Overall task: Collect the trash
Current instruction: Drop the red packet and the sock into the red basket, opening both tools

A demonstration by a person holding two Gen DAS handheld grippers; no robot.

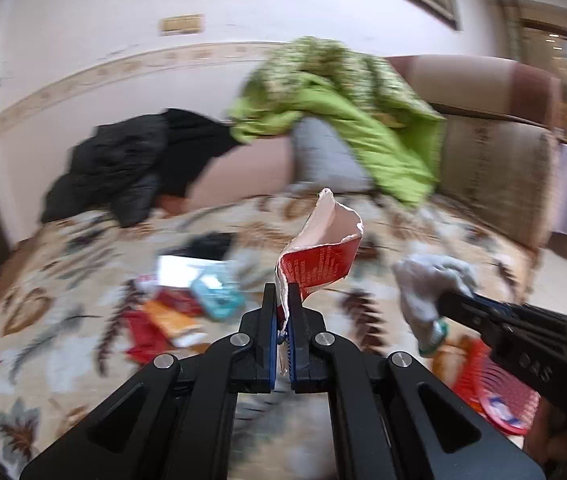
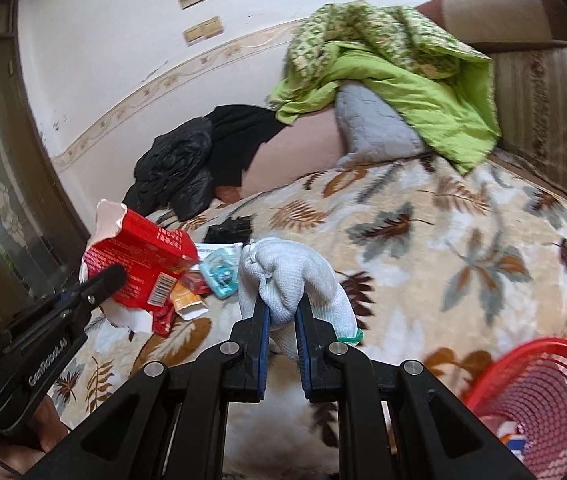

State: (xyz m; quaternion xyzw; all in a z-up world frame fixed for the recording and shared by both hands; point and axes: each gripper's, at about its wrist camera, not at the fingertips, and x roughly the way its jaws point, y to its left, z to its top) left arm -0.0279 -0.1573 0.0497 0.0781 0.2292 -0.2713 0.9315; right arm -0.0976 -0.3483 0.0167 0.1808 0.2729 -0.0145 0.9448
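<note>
At lower centre of the left wrist view, left gripper (image 1: pixel 282 300) clamped on a torn red cardboard box (image 1: pixel 319 256), held up above the leaf-patterned beige blanket (image 1: pixel 63 340). At right, right gripper (image 1: pixel 449 300) pinching a white knitted glove (image 1: pixel 427 284) over a red mesh basket (image 1: pixel 503 400).

At lower centre of the right wrist view, right gripper (image 2: pixel 282 312) closed on the glove (image 2: pixel 291 276). At left, left gripper (image 2: pixel 113 274) gripping the box (image 2: pixel 139 256), above scattered wrappers (image 2: pixel 203 284). Basket (image 2: pixel 539 392) at lower right.

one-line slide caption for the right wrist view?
Right tongs grip a white glove above the leaf-print blanket; left tongs hold a torn red carton, red basket lower right.
</note>
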